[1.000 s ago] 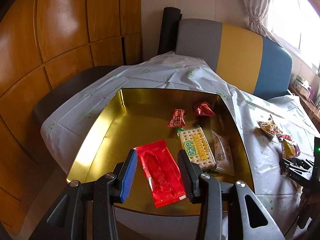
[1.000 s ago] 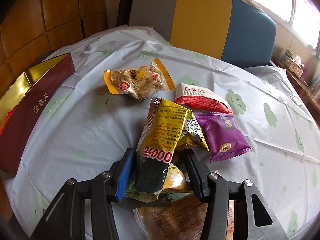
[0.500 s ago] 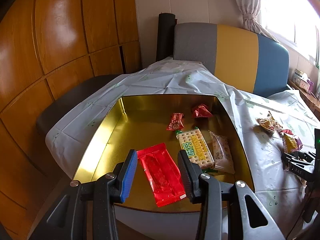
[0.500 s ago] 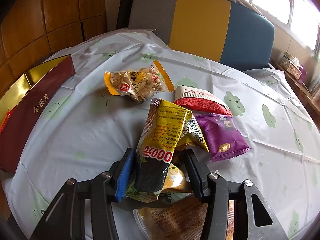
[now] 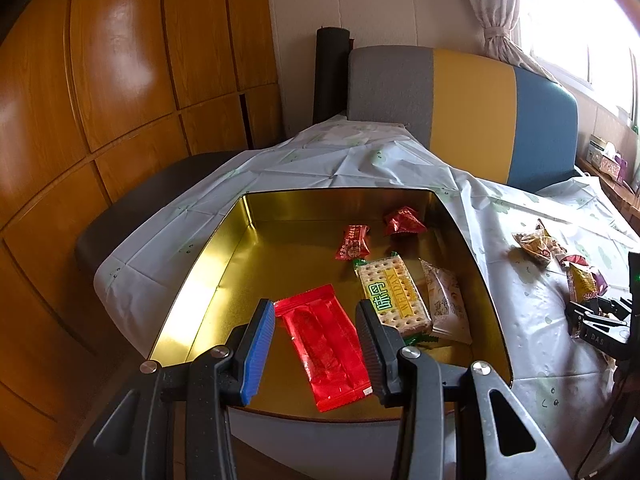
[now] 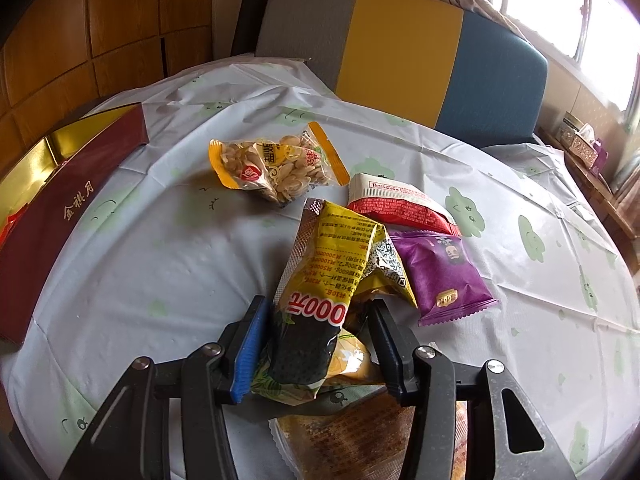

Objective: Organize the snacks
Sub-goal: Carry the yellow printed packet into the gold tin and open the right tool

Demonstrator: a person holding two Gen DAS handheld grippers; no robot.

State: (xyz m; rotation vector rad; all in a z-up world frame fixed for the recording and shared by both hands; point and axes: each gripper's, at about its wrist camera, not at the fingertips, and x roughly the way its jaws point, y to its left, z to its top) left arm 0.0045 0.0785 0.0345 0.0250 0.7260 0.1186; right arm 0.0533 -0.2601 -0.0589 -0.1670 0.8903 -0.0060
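A gold tin [image 5: 224, 264] on the table holds a red flat packet [image 5: 324, 344], a cracker pack [image 5: 394, 296], a white pack [image 5: 446, 304] and two small red candies [image 5: 352, 242]. My left gripper [image 5: 314, 308] hovers open over the red packet, which lies flat on the tin's floor. My right gripper [image 6: 318, 308] is shut on a yellow snack bag [image 6: 336, 248], which stands up between the pads above the tablecloth. In the left wrist view the right gripper [image 5: 596, 320] shows at the right edge.
A peanut bag [image 6: 276, 164], a red-and-white pack [image 6: 396, 204] and a purple pack [image 6: 440, 272] lie beyond the yellow bag. A brown pack [image 6: 360, 432] lies under my right gripper. The tin's maroon side [image 6: 60, 208] is at the left. A grey, yellow and blue seat back [image 6: 400, 40] stands behind the table.
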